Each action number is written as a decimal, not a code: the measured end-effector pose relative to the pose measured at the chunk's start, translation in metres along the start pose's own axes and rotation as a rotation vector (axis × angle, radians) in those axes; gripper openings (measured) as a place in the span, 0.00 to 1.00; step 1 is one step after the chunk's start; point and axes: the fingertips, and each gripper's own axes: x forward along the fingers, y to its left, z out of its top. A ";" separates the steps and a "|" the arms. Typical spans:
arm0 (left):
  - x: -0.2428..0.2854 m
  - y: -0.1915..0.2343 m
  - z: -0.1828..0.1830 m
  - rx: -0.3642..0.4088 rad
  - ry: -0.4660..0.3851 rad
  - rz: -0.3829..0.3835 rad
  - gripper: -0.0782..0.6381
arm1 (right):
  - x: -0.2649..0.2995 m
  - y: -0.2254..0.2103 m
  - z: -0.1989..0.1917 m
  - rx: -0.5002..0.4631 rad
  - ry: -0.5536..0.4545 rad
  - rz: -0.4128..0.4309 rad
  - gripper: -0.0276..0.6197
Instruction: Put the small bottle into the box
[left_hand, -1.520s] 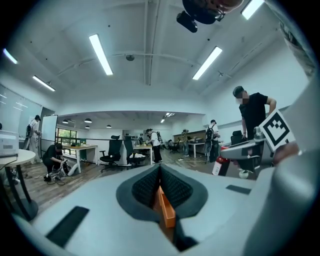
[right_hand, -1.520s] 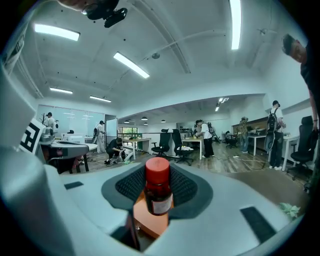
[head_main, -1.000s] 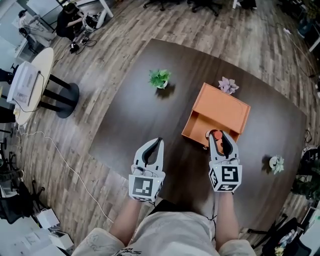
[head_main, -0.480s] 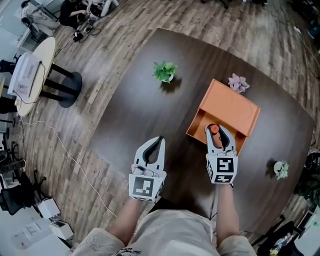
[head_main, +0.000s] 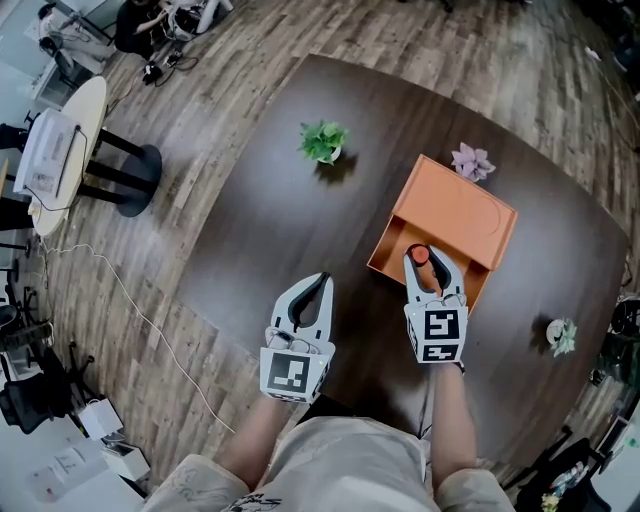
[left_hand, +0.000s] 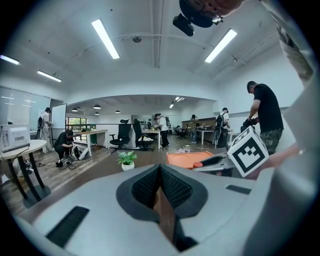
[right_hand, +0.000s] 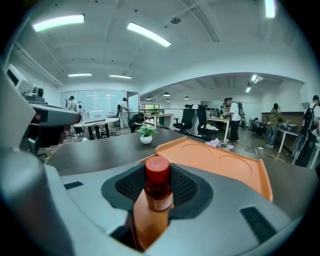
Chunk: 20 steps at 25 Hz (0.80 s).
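Head view, looking steeply down: I hold two tongs over the near part of a dark table (head_main: 280, 220). My left tongs (head_main: 319, 283) are closed on nothing and hang above bare tabletop, with open surface to their left and far side. My right tongs (head_main: 424, 262) grip the one small bottle (head_main: 421, 256), red cap pointing away, just over the near edge of the one orange box (head_main: 455, 205). The box lies toward the table's right. Three small potted plants are well apart: a green plant (head_main: 322, 142) far left of the box, a purple plant (head_main: 471, 160) just beyond the box's far corner, and a pale plant (head_main: 558, 335) near the right edge.

Left gripper view: the pads meet at the tips with nothing between them. Beyond them lie clear tabletop, the green plant, and the box to the right, with my right tongs beside it.

Right gripper view: the pads press on both sides of the brown bottle below its red cap. The box's flat orange panel spreads ahead to the right, and dark table lies open to the left.
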 end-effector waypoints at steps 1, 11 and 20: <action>0.000 -0.001 0.000 0.003 0.001 -0.004 0.11 | 0.000 0.000 0.000 -0.001 0.000 -0.001 0.27; -0.004 -0.002 -0.002 0.000 0.000 -0.007 0.11 | 0.002 0.005 -0.001 -0.006 0.003 0.015 0.37; -0.009 -0.010 -0.001 0.015 -0.016 -0.024 0.11 | -0.007 0.004 0.003 -0.005 -0.015 0.008 0.46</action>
